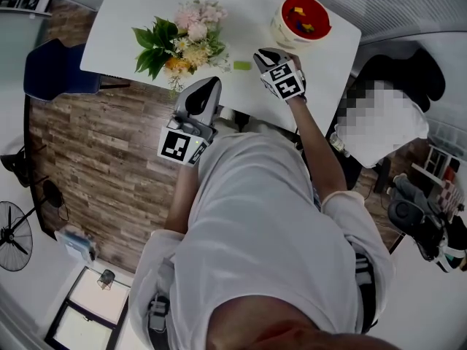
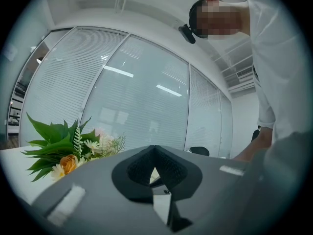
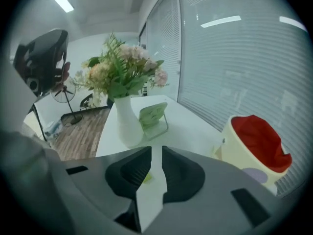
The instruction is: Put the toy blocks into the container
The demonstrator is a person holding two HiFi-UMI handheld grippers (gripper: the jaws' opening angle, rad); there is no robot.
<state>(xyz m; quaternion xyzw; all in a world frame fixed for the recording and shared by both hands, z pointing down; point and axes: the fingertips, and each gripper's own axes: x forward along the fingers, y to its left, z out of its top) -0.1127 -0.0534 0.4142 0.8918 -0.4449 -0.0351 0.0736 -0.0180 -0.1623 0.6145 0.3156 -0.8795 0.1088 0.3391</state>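
Observation:
A cream container (image 1: pixel 280 30) with a red inside stands at the table's far right corner, and several coloured toy blocks (image 1: pixel 302 19) lie in it. My right gripper (image 1: pixel 265 55) hovers just to its left over the white table (image 1: pixel 146 6). In the right gripper view the container (image 3: pixel 238 153) sits right of my right gripper (image 3: pixel 155 151), whose jaws stand a narrow gap apart with only table showing between them. A small yellow-green bit (image 3: pixel 145 178) shows under the left jaw. My left gripper (image 1: pixel 211 84) hangs at the table's near edge, and the left gripper view shows it (image 2: pixel 154 148) with tips together and empty.
A vase of flowers (image 1: pixel 186 39) stands mid-table, and in the right gripper view the vase (image 3: pixel 124 124) is beside a small green card on a stand (image 3: pixel 153 115). A blue chair (image 1: pixel 51 68) sits left of the table, a black chair (image 1: pixel 405 71) to the right, and a fan (image 1: pixel 14 235) on the floor.

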